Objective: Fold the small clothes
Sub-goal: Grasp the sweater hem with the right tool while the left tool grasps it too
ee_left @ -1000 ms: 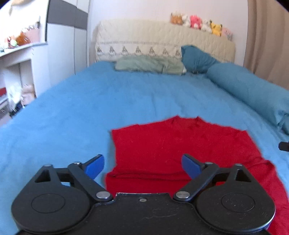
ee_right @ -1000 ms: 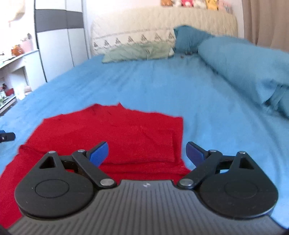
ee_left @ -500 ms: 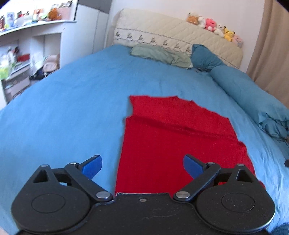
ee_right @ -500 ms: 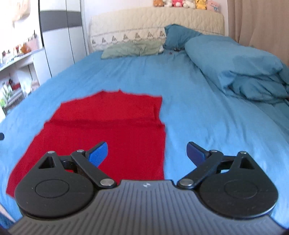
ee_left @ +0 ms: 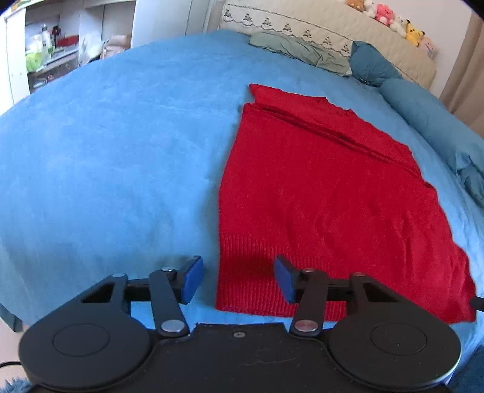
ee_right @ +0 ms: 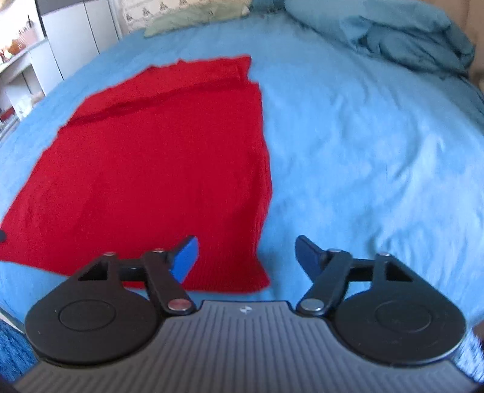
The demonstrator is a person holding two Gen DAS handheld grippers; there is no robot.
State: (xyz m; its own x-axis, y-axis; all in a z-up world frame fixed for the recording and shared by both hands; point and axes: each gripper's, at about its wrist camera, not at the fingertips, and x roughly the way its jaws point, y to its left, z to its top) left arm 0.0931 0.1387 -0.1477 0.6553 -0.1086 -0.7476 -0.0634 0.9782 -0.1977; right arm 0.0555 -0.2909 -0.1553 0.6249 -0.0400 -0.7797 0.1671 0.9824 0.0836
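Note:
A red knitted garment lies flat on the blue bedspread, its far part folded over and its ribbed hem nearest me. My left gripper hovers over the hem's near left corner. Its jaws are closing, the corner lies between them, and the pads do not press it. In the right wrist view the same garment fills the left half. My right gripper straddles the near right corner of the hem. Its jaws are also closing, with a wide gap and no pad on the cloth.
A bunched teal duvet lies along the bed's right side. A green pillow and a teal pillow rest by the quilted headboard with plush toys on top. White shelves stand left of the bed.
Both grippers drew back from the garment's far part to its near hem and dropped lower, pointing more steeply down. Both pairs of jaws have narrowed.

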